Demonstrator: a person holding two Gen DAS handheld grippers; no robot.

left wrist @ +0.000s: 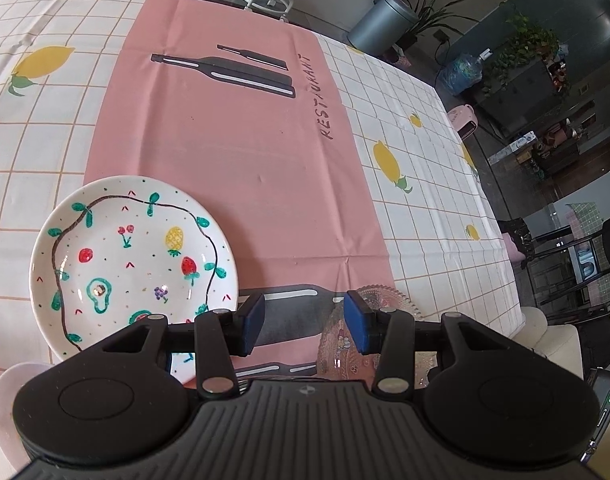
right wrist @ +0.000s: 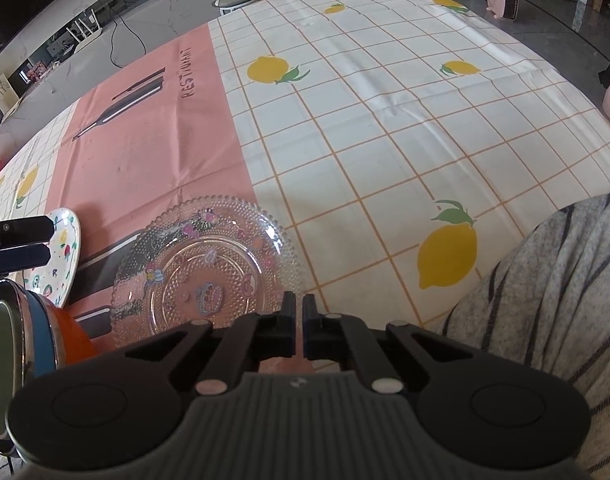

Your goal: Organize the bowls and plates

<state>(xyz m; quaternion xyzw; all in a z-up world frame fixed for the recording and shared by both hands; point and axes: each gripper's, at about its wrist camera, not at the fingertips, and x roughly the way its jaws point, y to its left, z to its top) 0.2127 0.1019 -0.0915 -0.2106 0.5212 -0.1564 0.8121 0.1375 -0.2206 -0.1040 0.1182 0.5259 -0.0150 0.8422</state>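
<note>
Left wrist view: left gripper [left wrist: 303, 322] spread wide, empty, above the pink runner [left wrist: 241, 152]. Painted plate [left wrist: 133, 258] lies near the table's near edge. Right wrist view: right gripper [right wrist: 298, 318] pinched onto the glass plate [right wrist: 209, 268] rim, beside the painted plate.

The painted plate [left wrist: 133, 256] looks like glossy glazed ceramic, while the clear plate [right wrist: 209, 272] is glass with a beaded, bumpy surface. A creased matt cloth [left wrist: 241, 168] covers the worktop. The left gripper [left wrist: 303, 322] is matt black plastic with blue pads.
</note>
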